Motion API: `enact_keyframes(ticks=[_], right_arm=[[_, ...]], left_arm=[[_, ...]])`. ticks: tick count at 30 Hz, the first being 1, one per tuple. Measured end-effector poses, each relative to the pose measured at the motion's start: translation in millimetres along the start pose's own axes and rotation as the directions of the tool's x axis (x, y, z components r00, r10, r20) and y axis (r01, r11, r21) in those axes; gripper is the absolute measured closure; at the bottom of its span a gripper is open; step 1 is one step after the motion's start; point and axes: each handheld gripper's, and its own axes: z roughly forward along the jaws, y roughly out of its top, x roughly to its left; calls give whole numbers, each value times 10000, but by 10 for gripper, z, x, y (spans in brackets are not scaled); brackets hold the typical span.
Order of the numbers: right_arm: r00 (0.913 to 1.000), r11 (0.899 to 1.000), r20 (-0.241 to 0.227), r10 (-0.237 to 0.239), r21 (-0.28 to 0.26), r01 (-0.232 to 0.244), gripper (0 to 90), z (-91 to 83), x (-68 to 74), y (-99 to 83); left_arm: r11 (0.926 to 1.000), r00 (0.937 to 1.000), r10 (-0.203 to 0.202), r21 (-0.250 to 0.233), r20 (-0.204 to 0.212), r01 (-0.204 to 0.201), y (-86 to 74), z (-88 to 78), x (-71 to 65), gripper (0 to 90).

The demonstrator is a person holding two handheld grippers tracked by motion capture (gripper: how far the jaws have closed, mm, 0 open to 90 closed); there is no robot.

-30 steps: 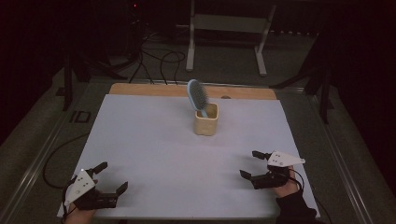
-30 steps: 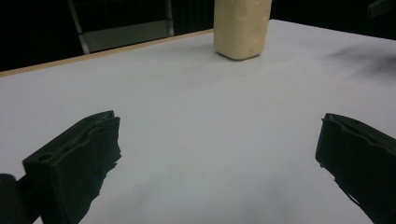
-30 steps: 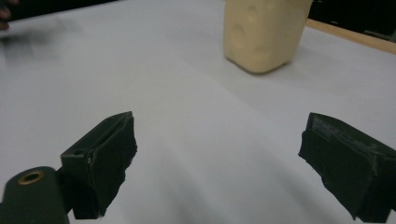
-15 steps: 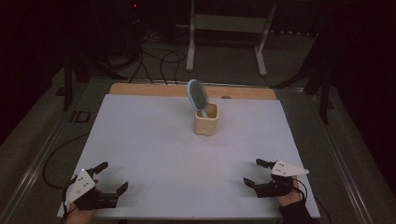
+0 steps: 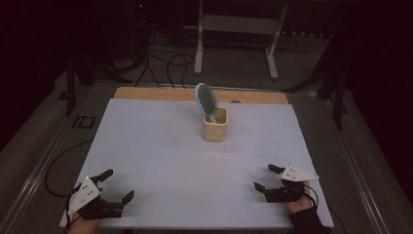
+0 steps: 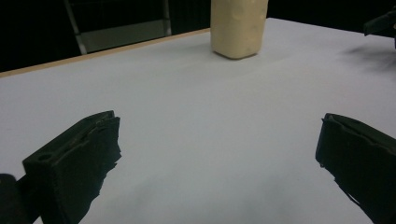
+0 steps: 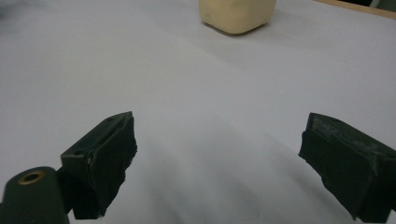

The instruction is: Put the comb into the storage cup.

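Observation:
A cream cup [image 5: 215,125] stands upright at the back middle of the white table [image 5: 160,146]. A blue hairbrush [image 5: 205,101] stands in the cup, head up and leaning left. My left gripper [image 5: 117,185] rests open at the near left corner, nothing between its jaws. At the near right my right gripper [image 5: 265,178] is open and empty too. The cup [image 6: 238,25] appears far ahead in the left gripper view, past the open gripper [image 6: 217,154]. The right gripper view has the cup [image 7: 236,14] at its top edge, beyond the open gripper [image 7: 219,163].
A wooden strip [image 5: 146,92] borders the table's far edge. Behind it are a metal stand [image 5: 237,29] and cables [image 5: 165,63] on the dark floor. The other gripper's jaw tip [image 6: 380,23] shows at the top right of the left gripper view.
My right gripper has slid back toward the near edge of the table. The left gripper, cup and hairbrush have stayed put.

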Motion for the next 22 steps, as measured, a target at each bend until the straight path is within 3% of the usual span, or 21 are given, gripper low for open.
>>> enact_keyframes(ticks=[5,10,22], right_arm=[[9998,9998,-53,180,-129,-181,95,-15,-11,-1],[9990,9993,-277,364,73,-362,95,-1,0,4],[9996,9998,-221,180,61,-178,95,0,16,15]], left_arm=[[10000,10000,31,24,-11,-31,1,0,-2,0],[10000,10000,29,28,-17,-29,-1,4,0,0],[10000,10000,34,51,-33,-34,-2,0,-2,0]])
